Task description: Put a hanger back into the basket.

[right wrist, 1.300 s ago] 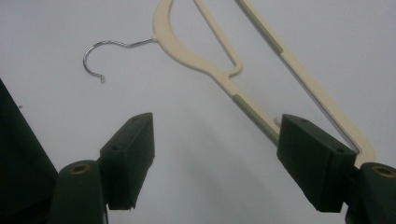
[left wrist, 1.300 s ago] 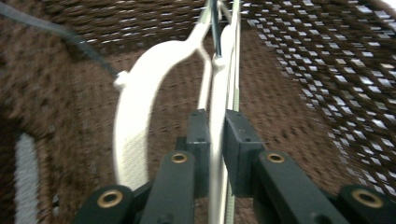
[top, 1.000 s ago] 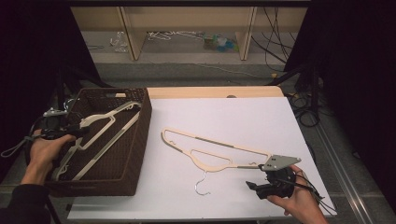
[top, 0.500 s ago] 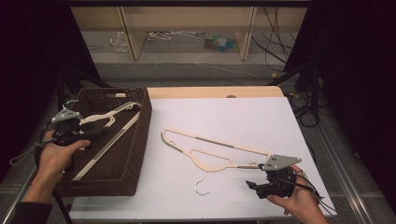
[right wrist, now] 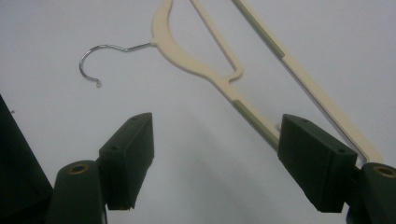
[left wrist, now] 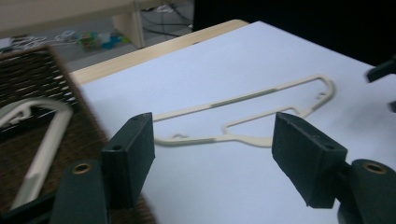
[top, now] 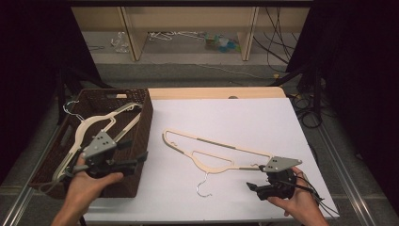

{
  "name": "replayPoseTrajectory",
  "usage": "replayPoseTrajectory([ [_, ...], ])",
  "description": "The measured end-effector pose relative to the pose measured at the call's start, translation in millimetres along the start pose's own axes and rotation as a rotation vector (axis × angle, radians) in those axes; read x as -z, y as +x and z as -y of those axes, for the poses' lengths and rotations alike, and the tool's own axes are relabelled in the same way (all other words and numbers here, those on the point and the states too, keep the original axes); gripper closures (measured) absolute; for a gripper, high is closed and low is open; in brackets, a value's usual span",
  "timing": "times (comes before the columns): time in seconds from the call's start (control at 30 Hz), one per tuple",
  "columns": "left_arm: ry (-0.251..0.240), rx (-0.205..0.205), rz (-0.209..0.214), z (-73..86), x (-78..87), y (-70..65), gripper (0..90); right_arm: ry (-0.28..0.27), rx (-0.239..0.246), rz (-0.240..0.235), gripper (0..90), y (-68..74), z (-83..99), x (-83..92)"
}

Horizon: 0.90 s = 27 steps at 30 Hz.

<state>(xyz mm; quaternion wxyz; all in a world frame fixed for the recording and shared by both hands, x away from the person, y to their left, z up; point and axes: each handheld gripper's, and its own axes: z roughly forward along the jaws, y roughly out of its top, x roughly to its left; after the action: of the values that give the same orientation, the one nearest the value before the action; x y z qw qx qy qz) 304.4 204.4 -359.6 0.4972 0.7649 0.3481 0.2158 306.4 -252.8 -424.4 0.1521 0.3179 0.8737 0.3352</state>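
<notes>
OK, my left gripper [top: 136,159] jaws just opened wide, empty, over the basket [top: 141,101] edge. Right gripper [top: 252,187] jaws apart, empty; hanger [top: 216,149] on the table at its 12 o'clock.

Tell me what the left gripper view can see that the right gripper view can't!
Left gripper view: the dark brown woven basket with a cream plastic hanger inside, plus the table's pale wooden edge.
Right gripper view: the silver metal hook of the cream hanger on the white tabletop.
Both: that hanger's cream frame and a pair of open black jaws.
</notes>
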Motion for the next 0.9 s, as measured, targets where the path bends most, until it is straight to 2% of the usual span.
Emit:
replayPoseTrajectory([
  [0.07,0.000,0.001,0.023,4.7,-4.9,-15.6,28.8,0.004,-0.002,-0.006,28.1,0.2,-0.3,-0.3],
  [0.2,0.010,-0.025,0.066,13.1,-13.9,-32.2,27.4,0.001,0.000,-0.004,28.0,0.8,-0.1,-0.7],
  [0.23,0.008,-0.012,0.075,15.6,-15.7,-36.9,27.4,0.002,0.002,-0.004,28.1,0.8,0.0,-0.9],
  [0.33,0.007,-0.029,0.105,21.8,-19.9,-45.9,26.6,0.004,0.001,-0.005,28.0,1.3,0.0,-1.4],
  [0.47,0.002,-0.053,0.142,31.6,-25.7,-53.2,24.1,0.010,0.006,-0.010,28.1,1.2,0.3,-2.0],
  [0.5,0.004,-0.039,0.143,34.2,-27.1,-54.7,23.6,0.005,0.006,-0.006,28.1,1.3,0.4,-2.6],
  [0.57,0.009,-0.035,0.160,41.9,-31.6,-58.4,23.1,0.006,0.008,-0.010,28.1,1.3,0.5,-3.2],
  [0.6,0.014,-0.048,0.167,45.1,-33.5,-60.0,22.9,0.009,0.007,-0.013,28.1,1.3,0.6,-3.9],
  [0.63,0.021,-0.041,0.170,48.5,-35.4,-62.7,22.6,0.008,0.009,-0.011,28.1,1.1,0.7,-4.6],
  [0.7,0.024,-0.057,0.178,53.8,-38.6,-64.9,22.0,0.012,0.020,-0.021,28.1,0.3,0.6,-6.6],
  [0.73,0.024,-0.039,0.178,55.8,-39.2,-66.7,21.8,-0.006,0.014,-0.012,28.1,1.0,1.0,-9.0],
  [0.77,0.018,-0.031,0.192,58.6,-40.9,-68.0,21.7,0.017,0.021,-0.028,28.1,-0.3,0.3,-8.6],
  [0.83,0.018,-0.035,0.201,61.2,-42.0,-70.2,21.1,-0.005,0.032,-0.021,28.2,-1.5,-0.1,-13.6],
  [0.87,0.012,-0.057,0.199,62.1,-42.0,-70.8,20.7,0.005,0.035,-0.031,28.2,-2.2,-0.9,-14.0],
  [0.9,0.010,-0.053,0.202,62.9,-41.6,-71.6,20.6,0.007,0.030,-0.030,28.2,-1.8,-2.2,-15.4],
])
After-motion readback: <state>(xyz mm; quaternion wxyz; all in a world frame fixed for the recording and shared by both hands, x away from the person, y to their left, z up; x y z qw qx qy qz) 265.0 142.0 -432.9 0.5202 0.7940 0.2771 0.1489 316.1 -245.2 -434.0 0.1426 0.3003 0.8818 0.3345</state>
